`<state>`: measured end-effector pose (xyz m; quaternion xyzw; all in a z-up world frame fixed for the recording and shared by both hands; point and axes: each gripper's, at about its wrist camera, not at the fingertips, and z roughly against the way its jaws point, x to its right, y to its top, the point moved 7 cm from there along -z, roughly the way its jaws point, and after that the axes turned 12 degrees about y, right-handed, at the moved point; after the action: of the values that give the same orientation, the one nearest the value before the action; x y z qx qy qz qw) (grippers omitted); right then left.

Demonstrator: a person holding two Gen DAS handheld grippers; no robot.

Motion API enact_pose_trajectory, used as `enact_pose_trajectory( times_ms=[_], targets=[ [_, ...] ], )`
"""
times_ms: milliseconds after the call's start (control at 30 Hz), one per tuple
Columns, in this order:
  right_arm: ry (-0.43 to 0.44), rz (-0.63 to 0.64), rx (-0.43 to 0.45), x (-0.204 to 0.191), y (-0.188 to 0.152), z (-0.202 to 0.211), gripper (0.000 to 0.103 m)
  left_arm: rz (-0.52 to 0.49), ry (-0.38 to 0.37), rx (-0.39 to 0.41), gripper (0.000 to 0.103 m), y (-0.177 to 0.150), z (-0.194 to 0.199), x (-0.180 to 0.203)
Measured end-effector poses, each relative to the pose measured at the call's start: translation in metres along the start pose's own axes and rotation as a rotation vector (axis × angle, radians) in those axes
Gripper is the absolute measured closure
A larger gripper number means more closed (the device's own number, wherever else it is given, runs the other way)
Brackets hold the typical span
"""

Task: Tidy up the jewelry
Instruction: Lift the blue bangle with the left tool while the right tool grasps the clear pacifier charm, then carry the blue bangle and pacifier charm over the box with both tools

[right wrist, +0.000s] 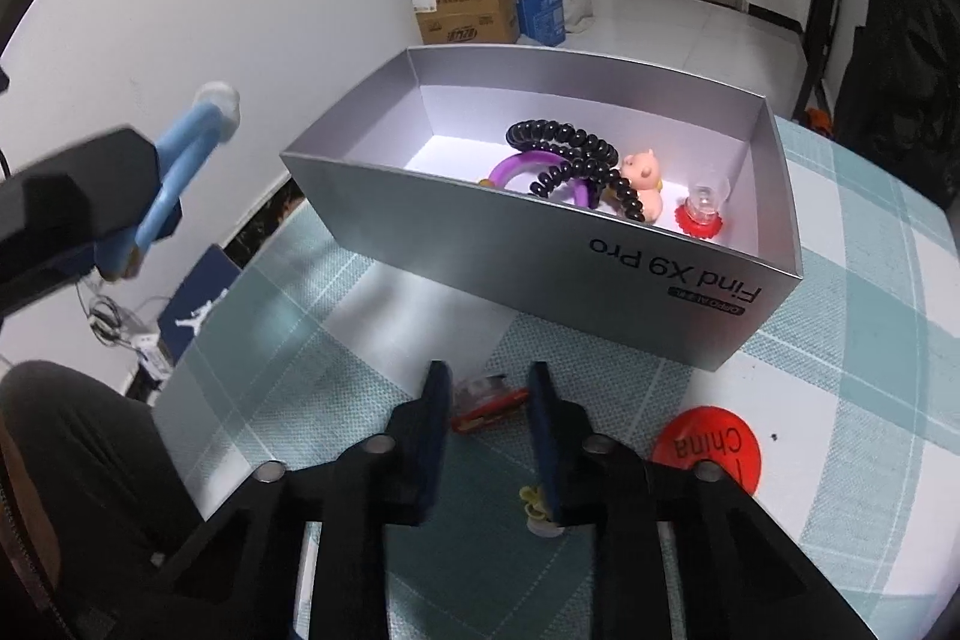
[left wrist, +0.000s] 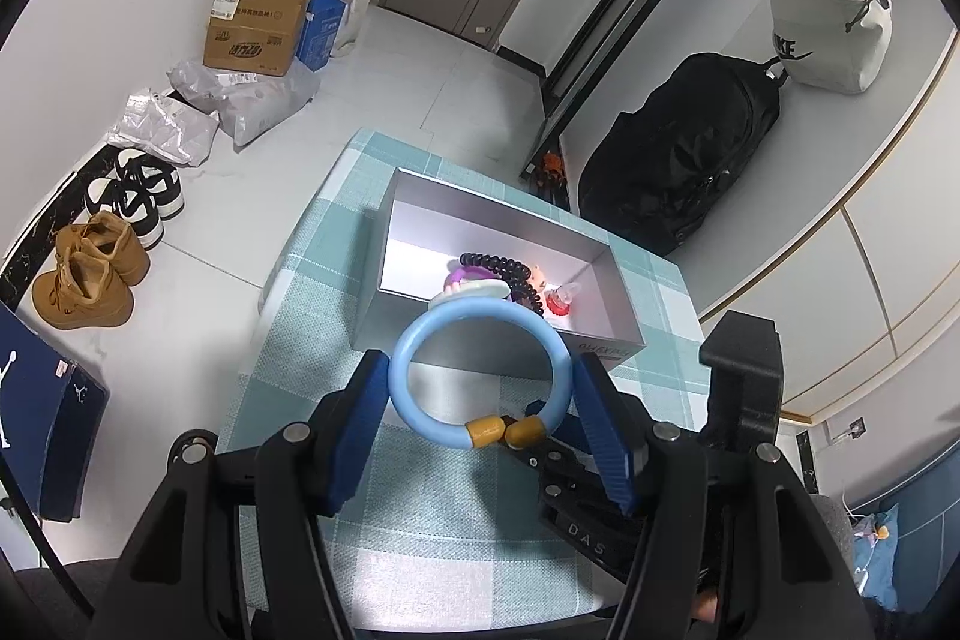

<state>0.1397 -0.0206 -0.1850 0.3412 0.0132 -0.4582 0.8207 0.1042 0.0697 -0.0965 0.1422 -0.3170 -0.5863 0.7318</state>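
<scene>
My left tongs (left wrist: 480,400) pinch the blue bangle (left wrist: 477,370) upright, its yellow beads (left wrist: 504,432) nearest me. My right tongs (right wrist: 489,397) straddle a small red trinket (right wrist: 486,403) lying crosswise; contact unclear.

— How many pieces do I see in the silver box (right wrist: 540,274)?

— I count four: one black coil band (right wrist: 570,148), one purple ring (right wrist: 516,167), one pink pig charm (right wrist: 642,175), one red-based clear trinket (right wrist: 702,211).

— And outside it?

— One light blue bangle (left wrist: 477,370) with two amber beads (left wrist: 501,431). On the checked cloth (right wrist: 840,340) I count three more: one red and clear piece (right wrist: 486,403), one small yellow piece (right wrist: 534,508), one red round disc (right wrist: 708,451).

— Footwear on the floor?

— Two pairs: one tan (left wrist: 90,274), one black and white (left wrist: 135,193).

— Bags?

— Two: one black (left wrist: 678,148), one white (left wrist: 831,22).
</scene>
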Motion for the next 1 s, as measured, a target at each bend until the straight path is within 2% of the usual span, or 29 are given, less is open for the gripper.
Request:
enact_pose_trajectory(
  times_ms=[500,767,1000],
  targets=[
    [0.069,-0.076,0.046,0.007,-0.004,0.022,0.081,-0.036,0.013,0.010,0.046,-0.002,-0.002,0.007],
    [0.128,-0.124,0.159,0.020,0.007,0.065,0.081,-0.059,0.025,0.024,0.045,0.001,-0.002,0.013],
    [0.148,-0.089,0.232,0.023,0.029,0.096,0.081,-0.070,0.015,0.013,0.045,0.007,-0.009,0.027]
  ],
)
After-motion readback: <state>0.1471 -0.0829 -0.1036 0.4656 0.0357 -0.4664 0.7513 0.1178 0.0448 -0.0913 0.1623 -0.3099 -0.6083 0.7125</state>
